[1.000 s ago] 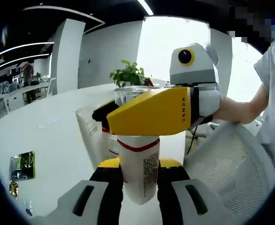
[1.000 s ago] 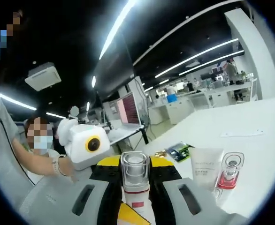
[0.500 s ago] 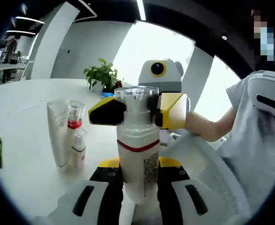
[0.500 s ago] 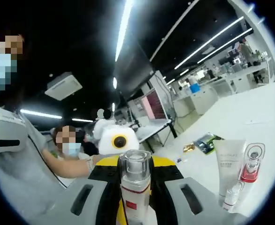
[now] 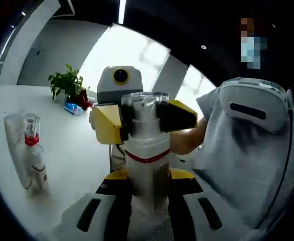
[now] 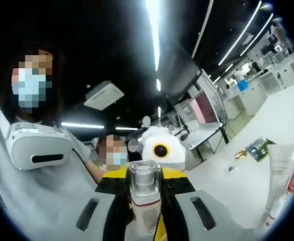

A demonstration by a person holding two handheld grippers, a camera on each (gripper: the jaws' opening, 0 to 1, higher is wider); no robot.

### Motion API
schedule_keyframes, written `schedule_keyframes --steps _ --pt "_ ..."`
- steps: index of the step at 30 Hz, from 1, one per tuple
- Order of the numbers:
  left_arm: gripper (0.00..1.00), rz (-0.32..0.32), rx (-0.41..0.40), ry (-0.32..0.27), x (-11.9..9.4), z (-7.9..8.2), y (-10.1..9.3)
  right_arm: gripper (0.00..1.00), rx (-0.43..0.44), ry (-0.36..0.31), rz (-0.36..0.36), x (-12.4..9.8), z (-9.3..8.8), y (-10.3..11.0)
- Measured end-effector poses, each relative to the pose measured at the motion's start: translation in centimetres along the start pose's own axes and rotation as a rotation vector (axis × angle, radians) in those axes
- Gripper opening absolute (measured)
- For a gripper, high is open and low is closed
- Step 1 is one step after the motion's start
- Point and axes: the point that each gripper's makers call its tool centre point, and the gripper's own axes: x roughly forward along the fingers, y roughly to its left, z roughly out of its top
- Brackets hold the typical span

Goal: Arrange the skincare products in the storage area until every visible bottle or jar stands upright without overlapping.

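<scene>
A white bottle (image 5: 147,170) with a red band and a clear cap stood upright between the jaws of the left gripper (image 5: 148,211), which were clamped on its lower body; the same bottle (image 6: 145,201) rose in the right gripper view between that gripper's own jaws. The right gripper (image 5: 144,120), yellow and black, came in from behind the bottle in the left gripper view, its two jaws closed on either side of the neck just under the cap, so both tools held the one bottle; in its own view the right gripper (image 6: 145,216) pinched the bottle near the top. Off to the left of the left gripper, well apart, a white tube (image 5: 17,150), a clear bottle with a red collar (image 5: 31,133) and a small white bottle (image 5: 38,165) stood upright close together on the white table (image 5: 77,150). Beyond them sat a potted plant (image 5: 66,83). A person in a grey top (image 5: 247,150) stood right of the grippers.
</scene>
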Motion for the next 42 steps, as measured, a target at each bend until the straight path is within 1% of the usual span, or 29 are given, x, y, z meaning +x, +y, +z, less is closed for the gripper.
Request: schedule_keyframes --steps 1,4,6,9,10,11,12,14,15,16,18,19,22,23,24,25,26,27,28,32,33,35,36,37,39,41,42 --pt "0.22 0.03 0.023 0.002 0.0 0.0 0.6 0.22 0.0 0.004 -0.014 0.0 -0.1 -0.3" --pt "0.22 0.096 0.038 0.006 0.0 -0.2 1.8 0.22 -0.013 0.018 -0.102 -0.3 -0.2 -2.1" --pt "0.21 0.128 0.042 0.006 0.1 -0.3 2.1 0.21 -0.016 0.016 -0.126 -0.4 -0.2 -2.5" --pt "0.22 0.212 0.058 -0.03 0.0 0.3 3.4 0.21 -0.065 0.003 -0.206 -0.7 0.1 -3.9" --pt "0.22 0.246 0.044 -0.045 -0.4 0.5 4.2 0.21 -0.094 0.001 -0.247 -0.8 0.3 -4.5" --pt "0.22 0.273 0.043 -0.059 -0.6 0.8 4.7 0.21 -0.117 0.005 -0.272 -0.8 0.3 -4.9" --pt "0.23 0.297 0.047 -0.06 -0.8 0.8 5.2 0.21 -0.121 0.005 -0.301 -0.8 0.2 -5.4" --pt "0.25 0.32 0.042 -0.069 -1.0 0.9 5.8 0.21 -0.152 0.02 -0.325 -0.8 0.1 -5.8" --pt "0.26 0.336 0.044 -0.062 -1.2 0.8 6.1 0.21 -0.17 0.018 -0.35 -0.9 0.1 -6.1" --pt "0.26 0.379 0.06 -0.062 -1.6 0.9 6.9 0.21 -0.18 0.021 -0.352 -0.9 0.1 -6.2" --pt "0.28 0.43 0.085 -0.056 -2.2 0.9 7.7 0.21 -0.176 0.03 -0.346 -0.8 -0.2 -6.2" --pt "0.29 0.452 0.09 -0.054 -2.4 0.9 8.1 0.21 -0.192 0.037 -0.347 -0.7 -0.3 -6.2" --pt "0.31 0.464 0.109 -0.029 -2.5 0.5 8.1 0.21 -0.199 0.05 -0.357 -0.7 -0.6 -6.4" --pt "0.28 0.466 0.108 -0.024 -2.5 0.4 8.2 0.21 -0.199 0.052 -0.363 -0.8 -0.6 -6.5" --pt "0.23 0.456 0.096 -0.004 -2.3 0.0 8.1 0.21 -0.202 0.059 -0.37 -0.9 -0.7 -6.7" --pt "0.19 0.433 0.08 0.017 -2.0 -0.4 7.7 0.21 -0.215 0.076 -0.383 -1.1 -0.8 -7.0" --pt "0.18 0.457 0.09 0.005 -2.1 -0.2 8.1 0.21 -0.188 0.084 -0.372 -1.1 -1.1 -6.8" --pt "0.18 0.457 0.1 0.017 -2.2 -0.5 8.0 0.21 -0.205 0.084 -0.379 -1.1 -1.1 -6.9" --pt "0.18 0.453 0.101 0.033 -2.2 -0.6 8.1 0.21 -0.217 0.098 -0.376 -1.0 -1.3 -6.8" --pt "0.18 0.462 0.115 0.04 -2.4 -0.8 8.3 0.22 -0.215 0.117 -0.382 -1.1 -1.5 -7.0" --pt "0.18 0.474 0.131 0.056 -2.6 -1.0 8.5 0.22 -0.215 0.128 -0.387 -1.2 -1.6 -7.1" --pt "0.18 0.492 0.149 0.109 -2.8 -2.0 9.0 0.22 -0.229 0.184 -0.401 -1.5 -2.5 -7.3" --pt "0.18 0.503 0.15 0.122 -2.8 -2.3 9.2 0.22 -0.245 0.206 -0.413 -1.7 -2.7 -7.5" --pt "0.18 0.508 0.156 0.153 -2.9 -2.9 9.4 0.22 -0.269 0.244 -0.417 -1.8 -3.2 -7.6" --pt "0.18 0.52 0.167 0.186 -2.9 -3.5 9.5 0.22 -0.286 0.287 -0.427 -2.0 -3.8 -7.8" --pt "0.18 0.525 0.153 0.225 -2.9 -4.3 9.6 0.22 -0.297 0.329 -0.425 -2.1 -4.4 -8.0" --pt "0.18 0.526 0.163 0.246 -2.5 -4.6 9.4 0.23 -0.296 0.343 -0.423 -2.2 -4.7 -8.0"
